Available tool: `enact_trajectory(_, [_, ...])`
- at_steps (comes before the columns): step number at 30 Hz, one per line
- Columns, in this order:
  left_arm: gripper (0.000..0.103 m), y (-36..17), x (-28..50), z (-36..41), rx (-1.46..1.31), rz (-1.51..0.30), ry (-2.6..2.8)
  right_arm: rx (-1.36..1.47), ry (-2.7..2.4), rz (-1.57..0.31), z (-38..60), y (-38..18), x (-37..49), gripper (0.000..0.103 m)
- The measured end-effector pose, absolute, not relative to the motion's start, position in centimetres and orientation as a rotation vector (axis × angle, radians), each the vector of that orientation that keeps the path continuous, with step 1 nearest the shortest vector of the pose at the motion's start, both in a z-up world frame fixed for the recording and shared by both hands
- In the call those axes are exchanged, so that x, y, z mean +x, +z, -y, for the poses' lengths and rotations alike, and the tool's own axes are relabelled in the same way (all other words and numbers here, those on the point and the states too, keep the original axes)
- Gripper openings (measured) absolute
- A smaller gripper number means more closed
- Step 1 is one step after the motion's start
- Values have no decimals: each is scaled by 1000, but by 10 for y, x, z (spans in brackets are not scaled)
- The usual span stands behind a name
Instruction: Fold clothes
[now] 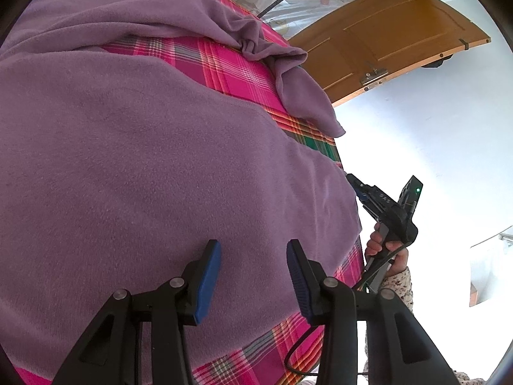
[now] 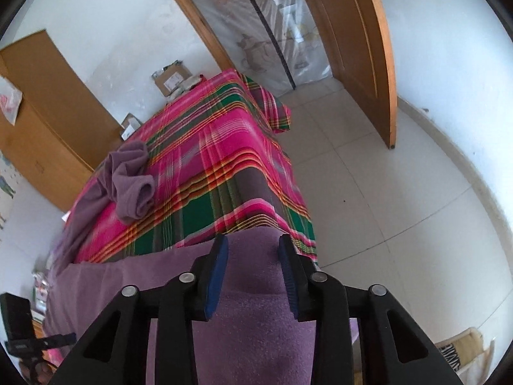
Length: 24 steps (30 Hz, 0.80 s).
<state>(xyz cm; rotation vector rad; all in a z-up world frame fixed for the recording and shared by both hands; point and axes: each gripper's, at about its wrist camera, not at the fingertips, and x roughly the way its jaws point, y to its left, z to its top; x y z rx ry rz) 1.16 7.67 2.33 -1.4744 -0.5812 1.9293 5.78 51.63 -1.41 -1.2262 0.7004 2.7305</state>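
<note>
Left gripper (image 1: 253, 277) fingers apart, purple fleece garment (image 1: 154, 160) just beyond them, on plaid-covered table (image 2: 224, 166). Right gripper (image 2: 253, 272) fingers apart, straddling fleece edge. Judgement: pinch through all layers; far sleeve (image 2: 131, 179) lies bunched.

The left wrist camera looks down at close range over the purple fleece garment (image 1: 144, 160), door at one o'clock, while the right wrist camera faces along the plaid-covered table (image 2: 208, 147), both sharing garment, cloth and door (image 2: 352, 48).
</note>
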Motion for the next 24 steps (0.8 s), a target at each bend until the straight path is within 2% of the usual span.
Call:
enact_trajectory(2, [43,23,13,-76,-1470,580,1928,-1208,2721,-628,-513,-10,58,4])
enact_trajectory(4, [43,23,13,-75,-1466,581,1925,-1178,2718,-559,-510,-5,58,1])
enact_trajectory(7, [43,22,13,-74,-1463,592,1916,-1116,2705,-459,-508,4,59,0])
enact_trajectory(12, [43,21,12,-71,-1459,610,1901,-1134,2718,-518,-512,5,57,0])
enact_trajectory(15, [43,21,12,-71,-1460,612,1893,-1188,2735,-575,-511,0,53,7])
enact_trajectory(17, [43,21,11,-70,-1463,613,1888,-1212,2724,-648,-512,-5,50,15])
enact_trajectory(24, [43,21,10,-68,-1474,619,1866,-1195,2711,-572,-497,-4,52,14])
